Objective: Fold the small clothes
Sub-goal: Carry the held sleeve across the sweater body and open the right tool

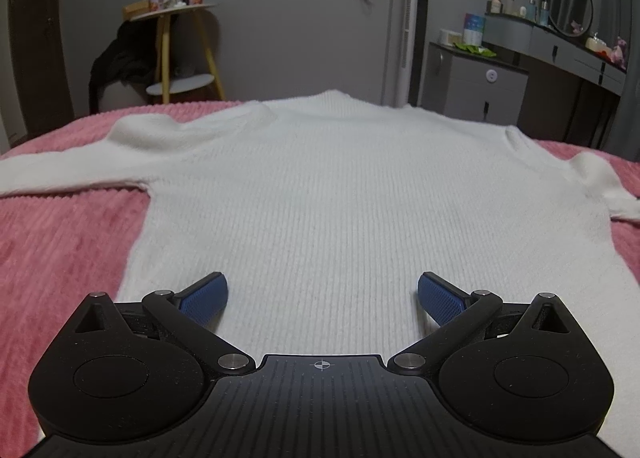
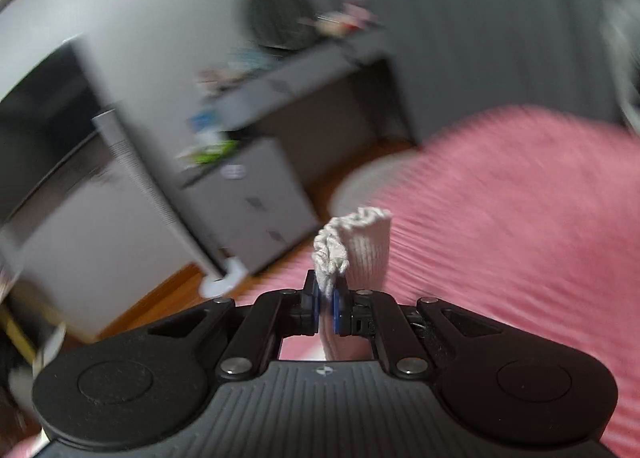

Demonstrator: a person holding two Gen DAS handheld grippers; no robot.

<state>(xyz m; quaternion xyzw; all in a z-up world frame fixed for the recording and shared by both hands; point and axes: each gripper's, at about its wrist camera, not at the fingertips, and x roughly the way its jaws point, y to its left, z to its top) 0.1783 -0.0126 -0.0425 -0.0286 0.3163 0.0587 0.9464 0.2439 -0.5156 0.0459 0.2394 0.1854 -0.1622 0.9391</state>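
Note:
A white ribbed knit sweater (image 1: 320,185) lies flat on a pink bedspread (image 1: 56,250), collar at the far end and both sleeves spread sideways. My left gripper (image 1: 322,298) hovers over the sweater's near hem, open, its blue pads (image 1: 206,298) wide apart with nothing between them. In the right wrist view my right gripper (image 2: 328,304) is shut on a bunched white cuff (image 2: 356,246) of the sweater, which sticks up past the pads above the pink bedspread (image 2: 500,238). That view is blurred by motion.
Beyond the bed's far edge stand a yellow-legged side table (image 1: 176,53) with flowers, a white tower fan (image 1: 406,29), a grey drawer unit (image 1: 476,85) and a dressing table with a round mirror (image 1: 568,1). The grey drawers (image 2: 256,185) also show, blurred, in the right wrist view.

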